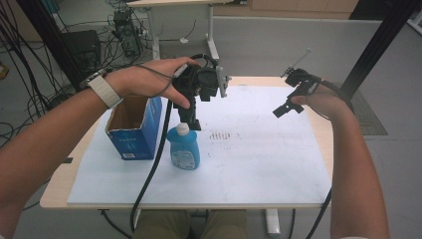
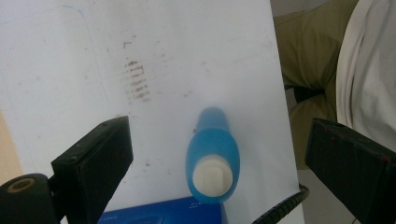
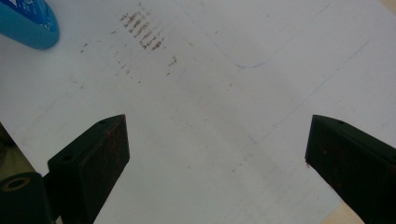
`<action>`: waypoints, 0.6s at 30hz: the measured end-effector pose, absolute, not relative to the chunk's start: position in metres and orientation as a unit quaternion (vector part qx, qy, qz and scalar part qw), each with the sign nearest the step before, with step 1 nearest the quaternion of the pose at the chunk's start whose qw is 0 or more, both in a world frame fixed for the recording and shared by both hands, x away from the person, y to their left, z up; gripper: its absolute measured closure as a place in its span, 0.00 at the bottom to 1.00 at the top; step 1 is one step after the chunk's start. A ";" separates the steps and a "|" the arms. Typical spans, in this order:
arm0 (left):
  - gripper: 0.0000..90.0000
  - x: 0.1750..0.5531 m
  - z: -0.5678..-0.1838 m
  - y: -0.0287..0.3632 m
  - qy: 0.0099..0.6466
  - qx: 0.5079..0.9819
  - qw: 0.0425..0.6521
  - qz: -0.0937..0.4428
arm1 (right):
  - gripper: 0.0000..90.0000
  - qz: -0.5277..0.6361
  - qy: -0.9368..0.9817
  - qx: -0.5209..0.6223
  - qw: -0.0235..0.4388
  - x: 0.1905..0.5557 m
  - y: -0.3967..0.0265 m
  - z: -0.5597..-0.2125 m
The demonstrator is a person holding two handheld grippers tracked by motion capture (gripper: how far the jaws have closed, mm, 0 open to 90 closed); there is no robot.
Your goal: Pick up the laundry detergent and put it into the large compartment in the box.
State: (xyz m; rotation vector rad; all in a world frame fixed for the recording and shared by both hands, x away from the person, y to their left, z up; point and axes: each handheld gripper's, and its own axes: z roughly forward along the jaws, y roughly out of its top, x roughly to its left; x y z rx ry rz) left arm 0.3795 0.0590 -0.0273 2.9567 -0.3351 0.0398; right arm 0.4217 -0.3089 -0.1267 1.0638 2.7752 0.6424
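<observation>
Directly beneath the wide-open left gripper [image 2: 217, 154], untouched between its jaws: upright blue bottle [image 2: 212, 158].

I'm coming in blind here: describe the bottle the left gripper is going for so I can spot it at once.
Start at the white sheet that covers the table, then find the open blue carton at its left side. The bottle stands upright just right of that carton, under the open left gripper. It is translucent blue with a white cap, rounded where the carton is square.
</observation>
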 end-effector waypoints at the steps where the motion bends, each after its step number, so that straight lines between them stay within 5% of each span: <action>1: 0.09 0.380 -0.028 0.060 -0.113 0.990 0.083 0.013 | 0.07 0.210 0.911 0.350 0.050 0.421 -0.308 -0.126; 18: 0.09 0.385 -0.040 0.072 -0.114 0.990 0.077 0.008 | 0.07 0.207 0.913 0.348 0.050 0.421 -0.305 -0.126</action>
